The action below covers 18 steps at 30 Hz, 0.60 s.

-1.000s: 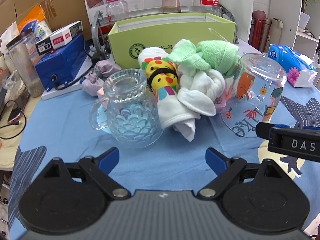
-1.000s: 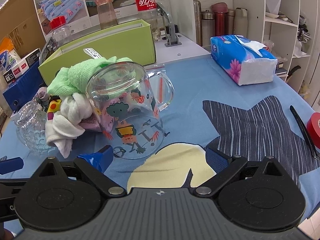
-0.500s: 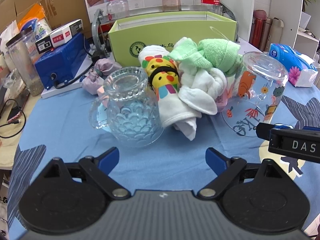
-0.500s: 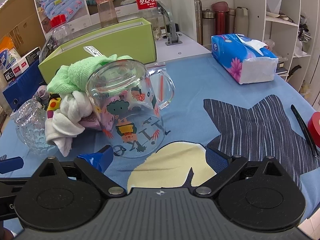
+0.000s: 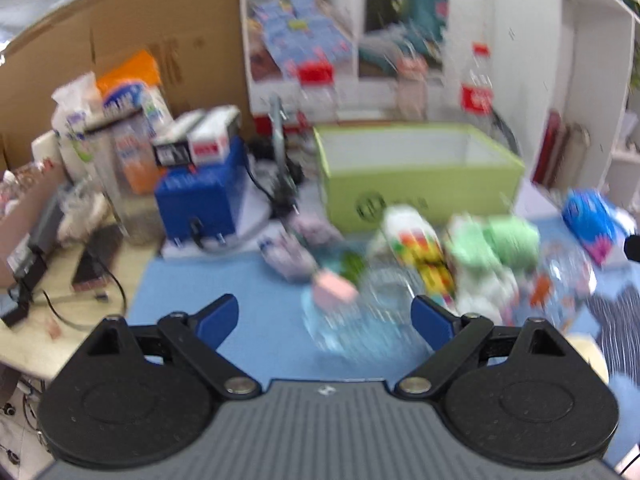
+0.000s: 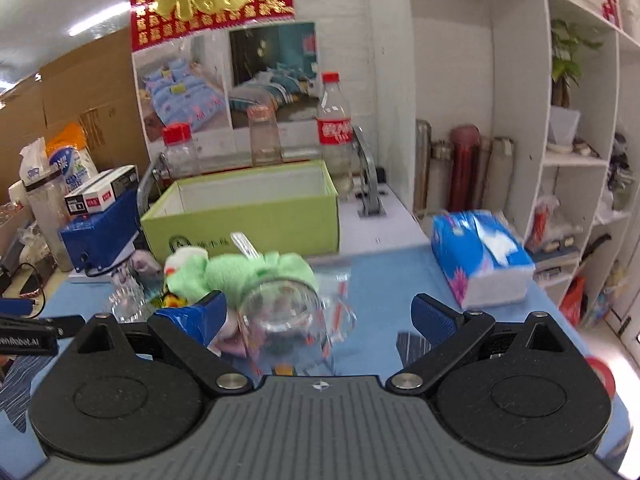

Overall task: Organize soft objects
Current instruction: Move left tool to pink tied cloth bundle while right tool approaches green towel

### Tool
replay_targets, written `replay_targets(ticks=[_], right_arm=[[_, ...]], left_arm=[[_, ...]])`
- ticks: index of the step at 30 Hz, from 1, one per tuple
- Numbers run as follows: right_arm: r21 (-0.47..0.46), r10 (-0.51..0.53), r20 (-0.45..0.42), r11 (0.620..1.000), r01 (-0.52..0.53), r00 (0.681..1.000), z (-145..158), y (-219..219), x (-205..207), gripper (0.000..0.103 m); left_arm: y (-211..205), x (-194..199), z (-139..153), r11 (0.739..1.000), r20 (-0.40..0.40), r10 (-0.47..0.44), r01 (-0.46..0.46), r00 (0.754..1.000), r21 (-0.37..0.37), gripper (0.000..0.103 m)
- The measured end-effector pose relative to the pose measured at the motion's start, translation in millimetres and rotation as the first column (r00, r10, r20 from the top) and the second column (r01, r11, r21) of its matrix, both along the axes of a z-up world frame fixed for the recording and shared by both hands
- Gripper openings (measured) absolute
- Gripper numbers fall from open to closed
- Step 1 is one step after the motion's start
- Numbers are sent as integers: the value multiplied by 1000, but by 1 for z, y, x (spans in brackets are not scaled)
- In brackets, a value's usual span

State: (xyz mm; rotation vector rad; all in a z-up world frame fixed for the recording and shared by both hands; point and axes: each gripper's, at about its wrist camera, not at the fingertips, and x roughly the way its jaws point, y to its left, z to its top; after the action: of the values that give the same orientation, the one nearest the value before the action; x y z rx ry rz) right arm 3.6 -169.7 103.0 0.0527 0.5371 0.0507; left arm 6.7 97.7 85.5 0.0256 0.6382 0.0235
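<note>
**Now, pick one soft thing and lift it clean**

So, the soft things sit in a heap in the middle of the blue cloth (image 6: 384, 280), just near the green box (image 6: 248, 216). On top is the green towel (image 6: 240, 272). In my left view I also see the roll with bright squares (image 5: 420, 252), a white cloth (image 5: 480, 296) under the towel and a pale purple pouch (image 5: 296, 248) to the far left of the heap. That view is very blurry, so I cannot tell small things there.

Two glass cups hug the heap. The bumpy glass cup (image 5: 368, 316) is on its left and the picture cup (image 6: 288, 320) is on its right, both upside down and touching the cloths, I think.

My left gripper (image 5: 324, 316) has its jaws spread wide with nothing in them. My right gripper (image 6: 320, 312) is spread wide too and holds nothing. Both hang above the table, looking down at the heap and the box.

I think the job has not really begun, since the box looks empty from here. To do this step well, I would go for the green towel first, because it is on top and free. I would come down from above, pinch only the cloth, and stay off the glass cups, for they could roll or tip. Then the towel goes up and far, into the box.
</note>
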Motion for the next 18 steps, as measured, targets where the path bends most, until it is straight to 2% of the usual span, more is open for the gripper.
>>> replay_targets(ticks=[3,5,7,10,15,17,18], right_arm=[[-82,92,4,992,-91,996,10,16,41,87],[-103,178,-46,978,-181,983,7,31,72,87],[-96,263,-114,957,-274,958,-1,45,101,87],[-114,364,-226,912,-395,904,-20,67,133,86],[-209,342,-341,880,-426,875,-42,76,165,86],[-199,320,-363,891,-408,875,-46,60,174,86],[-198,293,-354,904,-378,888,-44,51,177,86]], left_arm=[[18,31,18,999,34,42,-42,999,13,92],[27,53,20,995,11,93,-93,996,25,92],[34,68,17,992,-2,126,-126,992,22,92],[38,81,9,991,-25,131,-131,991,1,92],[31,102,-5,994,-69,105,-106,992,-2,92],[29,112,-9,996,-81,93,-94,992,-3,92],[29,118,-11,996,-89,92,-93,992,-9,92]])
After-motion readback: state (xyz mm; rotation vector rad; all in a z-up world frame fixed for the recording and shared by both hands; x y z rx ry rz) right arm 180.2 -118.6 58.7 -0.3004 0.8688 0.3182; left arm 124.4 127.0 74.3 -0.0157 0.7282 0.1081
